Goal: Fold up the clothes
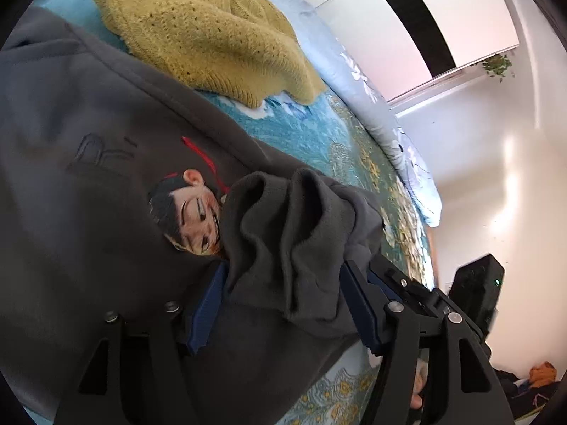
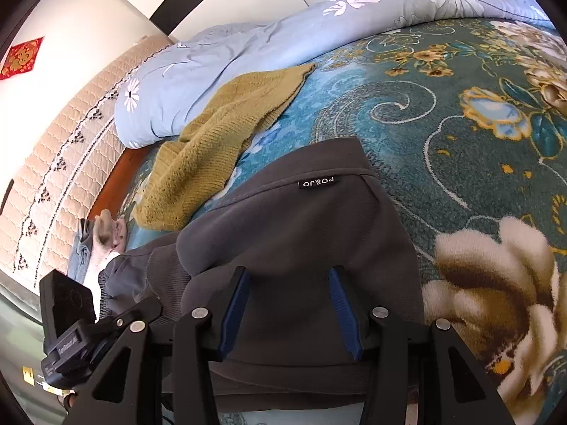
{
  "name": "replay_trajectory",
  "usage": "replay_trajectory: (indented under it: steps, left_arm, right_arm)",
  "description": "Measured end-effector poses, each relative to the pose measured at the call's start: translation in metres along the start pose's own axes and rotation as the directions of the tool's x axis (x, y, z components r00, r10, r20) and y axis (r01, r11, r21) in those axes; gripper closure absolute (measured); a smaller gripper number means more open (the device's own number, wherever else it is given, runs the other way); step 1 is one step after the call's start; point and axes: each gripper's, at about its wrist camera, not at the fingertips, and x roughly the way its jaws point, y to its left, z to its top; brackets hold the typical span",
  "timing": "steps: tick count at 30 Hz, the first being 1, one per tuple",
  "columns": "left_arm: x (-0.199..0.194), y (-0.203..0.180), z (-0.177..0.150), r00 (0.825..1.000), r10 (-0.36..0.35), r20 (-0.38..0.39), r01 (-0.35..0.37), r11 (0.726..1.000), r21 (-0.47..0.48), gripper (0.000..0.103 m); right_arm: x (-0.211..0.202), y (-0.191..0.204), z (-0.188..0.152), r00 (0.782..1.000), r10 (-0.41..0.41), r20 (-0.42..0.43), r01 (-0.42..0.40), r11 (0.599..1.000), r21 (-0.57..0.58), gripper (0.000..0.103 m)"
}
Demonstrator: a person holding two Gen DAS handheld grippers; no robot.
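Note:
A dark grey sweatshirt (image 1: 88, 184) with a cartoon face print (image 1: 187, 212) lies spread on the bed. A bunched fold of its fabric (image 1: 290, 219) sits between the blue fingers of my left gripper (image 1: 285, 265) and spills over both tips. The fingers stand wide apart, so the gripper is open. In the right wrist view the same sweatshirt (image 2: 301, 219) shows its hem with a small black label (image 2: 318, 181). My right gripper (image 2: 288, 269) is open, fingers spread on smooth, unpinched grey cloth.
A yellow knit sweater (image 1: 198, 35) (image 2: 219, 131) lies crumpled beyond the sweatshirt on the teal floral blanket (image 2: 460, 163). A light blue flowered duvet (image 2: 248, 46) is heaped along the far side. A quilted headboard (image 2: 53, 163) stands at the left.

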Motion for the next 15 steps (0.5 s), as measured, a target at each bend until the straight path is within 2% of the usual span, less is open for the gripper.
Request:
replay_trajectory:
  steps: [1, 2, 3, 5, 9, 13, 15]
  left_arm:
    - [0.0, -0.003, 0.0, 1.0, 0.011, 0.002, -0.011, 1.0, 0.008, 0.049]
    - [0.001, -0.006, 0.001, 1.0, 0.022, 0.005, -0.022, 1.0, 0.016, 0.063]
    - [0.001, -0.008, 0.001, 0.999, 0.033, 0.007, -0.033, 0.999, 0.024, 0.074]
    - [0.002, -0.01, 0.001, 0.999, 0.045, 0.011, -0.045, 0.999, 0.03, 0.08]
    - [0.0, 0.0, 0.001, 0.999, 0.033, 0.018, -0.033, 0.999, 0.01, 0.083]
    - [-0.001, 0.009, 0.0, 0.999, 0.021, 0.025, -0.021, 1.0, -0.009, 0.083]
    - [-0.002, 0.014, 0.0, 0.999, 0.015, 0.029, -0.014, 1.0, -0.019, 0.082]
  right_arm:
    - [0.0, -0.001, 0.001, 1.0, 0.002, 0.001, -0.002, 1.0, 0.002, 0.052]
    - [0.0, -0.001, 0.001, 1.0, 0.003, 0.004, -0.003, 1.0, 0.004, 0.052]
    - [-0.001, -0.001, 0.001, 1.0, 0.005, 0.006, -0.005, 1.0, 0.006, 0.052]
    - [-0.002, 0.0, 0.001, 1.0, 0.004, 0.012, -0.004, 1.0, 0.002, 0.053]
    - [-0.008, 0.001, 0.001, 0.999, 0.031, 0.038, -0.031, 1.0, 0.003, 0.051]
    - [-0.024, 0.01, 0.001, 0.99, 0.081, 0.112, -0.076, 0.996, -0.045, 0.051]
    - [-0.021, 0.019, -0.002, 0.993, 0.06, 0.102, -0.051, 0.995, -0.088, 0.051]
